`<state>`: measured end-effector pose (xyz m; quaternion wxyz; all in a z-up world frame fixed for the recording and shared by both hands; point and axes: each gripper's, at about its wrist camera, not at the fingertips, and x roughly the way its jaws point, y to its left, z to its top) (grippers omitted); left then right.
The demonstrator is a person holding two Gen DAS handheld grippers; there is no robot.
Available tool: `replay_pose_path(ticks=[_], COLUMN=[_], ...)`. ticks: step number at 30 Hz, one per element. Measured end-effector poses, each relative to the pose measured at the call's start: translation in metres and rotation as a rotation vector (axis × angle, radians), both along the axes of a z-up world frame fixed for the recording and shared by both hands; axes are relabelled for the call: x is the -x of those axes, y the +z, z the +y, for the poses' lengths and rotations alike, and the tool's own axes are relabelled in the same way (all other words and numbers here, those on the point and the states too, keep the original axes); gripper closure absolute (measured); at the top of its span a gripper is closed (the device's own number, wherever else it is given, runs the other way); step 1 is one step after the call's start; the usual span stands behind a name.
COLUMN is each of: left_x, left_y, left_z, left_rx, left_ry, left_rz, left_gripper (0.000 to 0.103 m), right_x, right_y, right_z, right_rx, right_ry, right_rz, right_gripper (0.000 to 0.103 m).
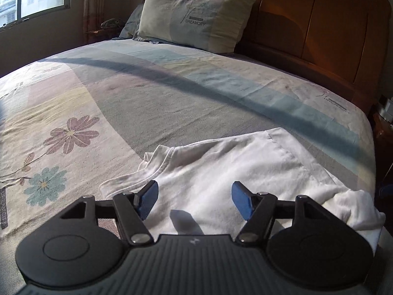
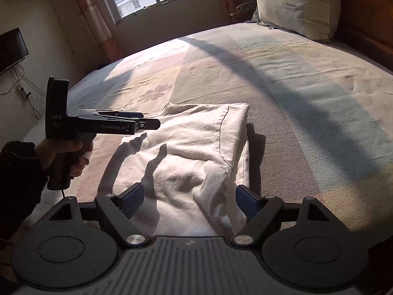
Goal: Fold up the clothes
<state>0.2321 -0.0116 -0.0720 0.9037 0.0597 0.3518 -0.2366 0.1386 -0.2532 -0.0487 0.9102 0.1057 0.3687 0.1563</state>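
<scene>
White shirt [image 2: 196, 147] is soft, matt, wrinkled cloth; the bedsheet [image 1: 122, 93] a coarse matt weave; headboard [image 1: 319, 24] glossy wood; left tongs [image 1: 195, 196] matt black plastic with ribbed blue pads [image 1: 149, 196].

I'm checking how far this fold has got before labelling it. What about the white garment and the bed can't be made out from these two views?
- White cotton garment: near edge hidden by the left gripper body in the left wrist view, and by the right gripper body in the right wrist view.
- Its underside and number of layers: covered by its own top fold.
- Small dark object by the window: too small to identify.
</scene>
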Motion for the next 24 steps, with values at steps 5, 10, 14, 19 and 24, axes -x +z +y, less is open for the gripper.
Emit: replay_pose_path(ticks=[5, 10, 14, 19, 24], left_x=[-0.001, 0.041, 0.071, 0.097, 0.116], left_y=[0.006, 0.033, 0.025, 0.016, 0.010], left_z=[0.017, 0.015, 0.008, 0.010, 0.009], left_rx=[-0.045, 0.072, 0.130, 0.140, 0.109], left_ry=[0.123, -0.017, -0.051, -0.033, -0.049], left_rz=[-0.023, -0.040, 0.018, 0.066, 0.082], left_gripper=[0.041, 0.033, 0.032, 0.032, 0.029], right_x=[-0.002, -0.028, -0.080, -0.142, -0.164], right_y=[0.000, 0.005, 0.003, -0.034, -0.042], right_z=[-0.012, -0.020, -0.024, -0.033, -0.034], right_rx=[-0.004, 0.023, 0.002, -0.076, -0.044], right_ry=[-0.021, 0.004, 0.005, -0.054, -0.069], right_rz=[0.001, -0.045, -0.040, 0.069, 0.068], right_gripper=[0.017, 0.027, 0.055, 0.070, 0.089])
